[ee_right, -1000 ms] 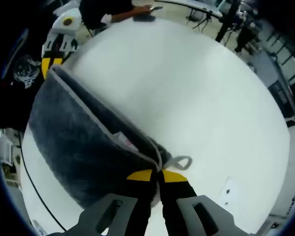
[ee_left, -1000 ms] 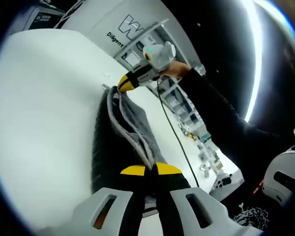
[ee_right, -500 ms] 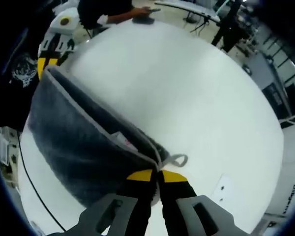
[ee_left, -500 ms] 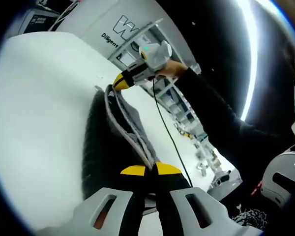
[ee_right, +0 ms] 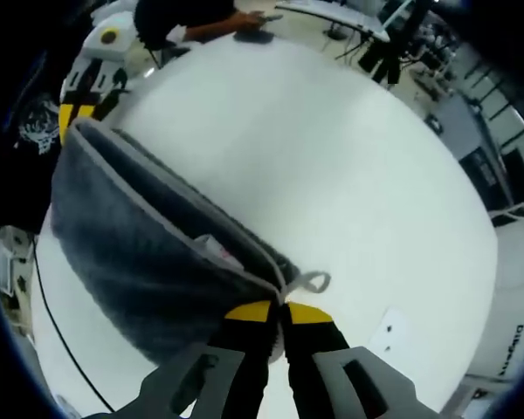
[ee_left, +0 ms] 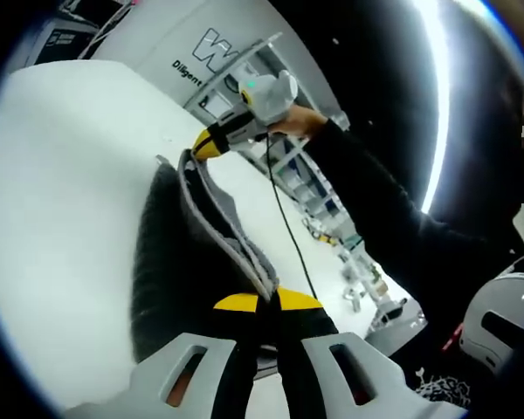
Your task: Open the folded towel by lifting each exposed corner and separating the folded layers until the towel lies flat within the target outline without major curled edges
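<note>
Two claws hold my towel between them, one at each end of its upper hem. In the left gripper view, my left gripper (ee_left: 258, 301) has its yellow-tipped jaws pressed together on the pale hem of the grey towel (ee_left: 179, 262), which runs away from the tips toward the far end. There the right gripper (ee_left: 201, 146) pinches the other corner, with a hand (ee_left: 299, 122) and dark sleeve behind it and a black cable (ee_left: 284, 223) hanging from it. The cloth hangs below that stretched hem as doubled layers, dark against the white desk (ee_left: 61, 192); I cannot tell whether its lower edge touches the surface.

In the right gripper view, my right gripper (ee_right: 275, 310) is clamped on the towel (ee_right: 131, 253) corner just beside a small grey hanging loop (ee_right: 313, 282) that sticks out to one side of the tips. From here the hem slants up to the left gripper (ee_right: 79, 113), closed on the opposite corner. A small label (ee_right: 214, 247) shows between the layers near my tips. The desk (ee_right: 332, 148) spreads wide beyond the cloth, and a person's arm rests at its far edge.
</note>
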Available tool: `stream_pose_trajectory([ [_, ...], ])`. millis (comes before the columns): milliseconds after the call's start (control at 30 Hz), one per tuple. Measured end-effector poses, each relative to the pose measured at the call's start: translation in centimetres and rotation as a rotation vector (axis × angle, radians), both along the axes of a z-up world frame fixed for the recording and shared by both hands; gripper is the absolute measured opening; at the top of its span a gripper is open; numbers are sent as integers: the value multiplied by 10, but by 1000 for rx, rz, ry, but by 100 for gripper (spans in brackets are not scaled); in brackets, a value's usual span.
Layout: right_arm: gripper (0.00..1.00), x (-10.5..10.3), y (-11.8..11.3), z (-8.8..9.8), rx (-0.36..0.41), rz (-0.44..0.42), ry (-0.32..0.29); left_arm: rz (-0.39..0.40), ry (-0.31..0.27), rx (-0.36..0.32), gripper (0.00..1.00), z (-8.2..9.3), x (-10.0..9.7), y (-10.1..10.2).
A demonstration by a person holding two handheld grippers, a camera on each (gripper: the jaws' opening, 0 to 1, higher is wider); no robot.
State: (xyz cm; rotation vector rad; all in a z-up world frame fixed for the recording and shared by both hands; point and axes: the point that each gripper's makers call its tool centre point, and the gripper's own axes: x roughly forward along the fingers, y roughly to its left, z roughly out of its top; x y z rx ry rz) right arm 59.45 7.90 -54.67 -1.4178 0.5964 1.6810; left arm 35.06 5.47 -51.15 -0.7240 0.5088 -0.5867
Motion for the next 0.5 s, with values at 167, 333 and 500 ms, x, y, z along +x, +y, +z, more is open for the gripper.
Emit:
stream_pose_trajectory([
  [167,1,0,-3,7,3,-10,-9,-10,-14,9,3,2,-2,-4],
  [333,0,-2,-4,12,9,-15,-18,-15,-25,7,3,6,-4,-7],
  [500,0,-2,-4,16,14,-19,-33,-24,-39,7,3,11,-6,-12],
])
